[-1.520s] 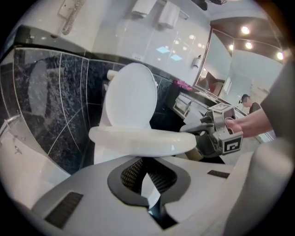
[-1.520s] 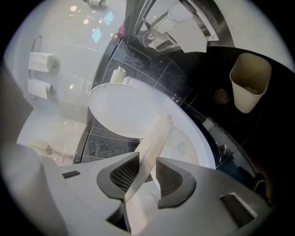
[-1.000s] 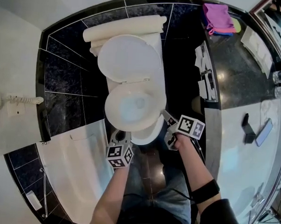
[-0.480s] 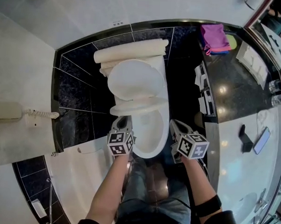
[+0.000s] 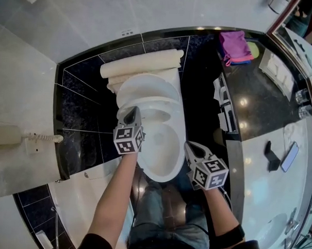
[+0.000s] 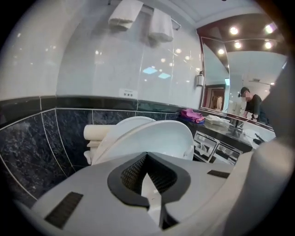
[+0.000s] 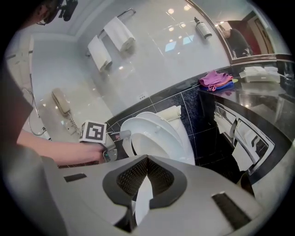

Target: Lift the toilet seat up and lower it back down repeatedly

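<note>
Toilet seat [image 5: 158, 103] stands tilted, seemingly touching left gripper [image 5: 131, 113].

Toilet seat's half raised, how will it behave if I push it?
The toilet seat looks like rigid plastic, so it should swing as one piece. Half raised, it would probably fall if let go. Its glossy rim may slide against the left tongs.

I'm working in a bathroom, hotel-like by its fittings. A white toilet [image 5: 165, 147] stands against black stone wall tiles, with a bathtub [image 5: 86, 196] beside it. A corded phone [image 5: 8, 135] hangs on the pale wall, and folded towels [image 6: 160, 25] hang on a rail higher up. A big mirror [image 6: 239, 69] runs over a polished black worktop [image 5: 260, 95].
</note>
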A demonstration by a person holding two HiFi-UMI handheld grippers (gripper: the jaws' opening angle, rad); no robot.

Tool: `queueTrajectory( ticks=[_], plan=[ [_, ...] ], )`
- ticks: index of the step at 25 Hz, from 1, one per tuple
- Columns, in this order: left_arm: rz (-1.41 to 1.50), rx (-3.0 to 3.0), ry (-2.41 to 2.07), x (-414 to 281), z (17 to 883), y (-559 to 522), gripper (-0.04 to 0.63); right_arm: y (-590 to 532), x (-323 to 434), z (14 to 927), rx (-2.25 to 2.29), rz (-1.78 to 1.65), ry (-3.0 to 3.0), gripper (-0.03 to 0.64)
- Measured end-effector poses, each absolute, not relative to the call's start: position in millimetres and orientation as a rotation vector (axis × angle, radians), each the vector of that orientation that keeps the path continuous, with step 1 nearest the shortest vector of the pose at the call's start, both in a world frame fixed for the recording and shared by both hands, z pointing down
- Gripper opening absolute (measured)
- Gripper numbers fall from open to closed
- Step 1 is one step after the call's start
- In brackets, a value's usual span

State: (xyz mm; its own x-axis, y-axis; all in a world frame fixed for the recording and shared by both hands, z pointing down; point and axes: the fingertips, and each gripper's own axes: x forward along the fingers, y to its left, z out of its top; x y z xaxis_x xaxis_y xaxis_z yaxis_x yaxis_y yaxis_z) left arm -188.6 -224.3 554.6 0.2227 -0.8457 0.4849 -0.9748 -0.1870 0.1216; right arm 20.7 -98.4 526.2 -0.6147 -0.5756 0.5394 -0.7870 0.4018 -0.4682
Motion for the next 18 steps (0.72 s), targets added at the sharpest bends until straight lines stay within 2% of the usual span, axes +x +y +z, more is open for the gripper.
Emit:
queueTrajectory(
  ticks=[9, 18],
  plan=[
    [0.524, 2.13, -1.672, -203.7, 565.2, -265.8, -0.005, -105.1, 18.6, 524.5, 1.22, 0.997, -2.377, 0.016],
    [0.549, 2.162, -1.661, -200.6, 539.6, -226.6, -0.005, -101.8, 5.5, 509.2, 1.168, 0.946, -2.394, 0.017]
  ],
)
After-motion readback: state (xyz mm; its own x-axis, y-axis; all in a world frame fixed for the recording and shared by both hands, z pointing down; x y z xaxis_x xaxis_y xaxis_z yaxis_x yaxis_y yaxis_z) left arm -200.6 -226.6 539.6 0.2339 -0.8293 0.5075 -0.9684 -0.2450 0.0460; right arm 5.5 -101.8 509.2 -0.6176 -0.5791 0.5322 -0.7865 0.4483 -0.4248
